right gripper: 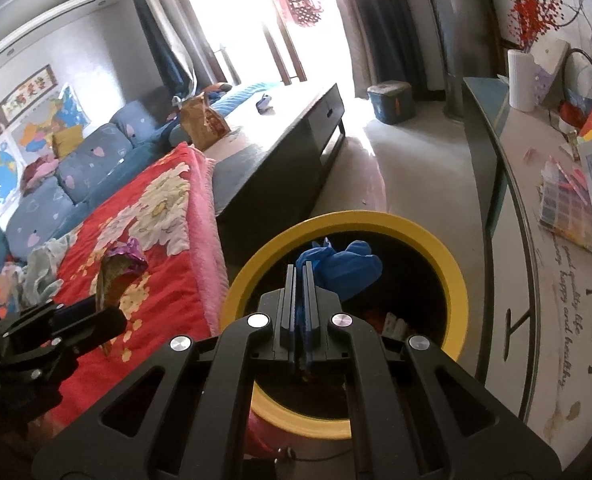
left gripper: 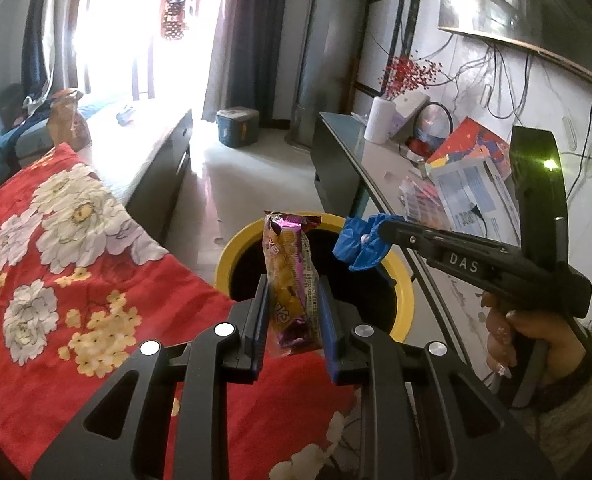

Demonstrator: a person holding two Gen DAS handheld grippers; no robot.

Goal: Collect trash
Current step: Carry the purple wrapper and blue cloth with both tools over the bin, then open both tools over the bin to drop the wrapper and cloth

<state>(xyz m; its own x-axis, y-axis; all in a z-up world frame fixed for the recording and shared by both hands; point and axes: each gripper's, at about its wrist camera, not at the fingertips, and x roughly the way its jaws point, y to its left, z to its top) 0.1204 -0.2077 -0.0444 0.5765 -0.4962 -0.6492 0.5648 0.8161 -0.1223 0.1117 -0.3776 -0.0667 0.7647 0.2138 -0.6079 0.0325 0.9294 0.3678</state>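
A sunlit living room, with a blue sofa and a low dark cabinet along one side, a long glass-topped desk strewn with papers on the other, and a red flower-patterned blanket spread in the foreground. Between blanket and desk stands a round black bin with a yellow rim, its mouth open upward.

The right tool is clamped fully shut on a crumpled blue plastic glove, which hangs directly over the bin's dark opening; in the left wrist view the same glove sits above the far rim. The left tool is narrowly closed on a yellow and purple snack wrapper, held upright with its long axis standing up between the jaws. That wrapper seems to lie at the bin's near edge, on the blanket side, rather than squarely over the hole.

So the right hand looks the better placed to drop first. The left likely needs to carry further toward the desk before letting go, or the wrapper may land on the blanket.
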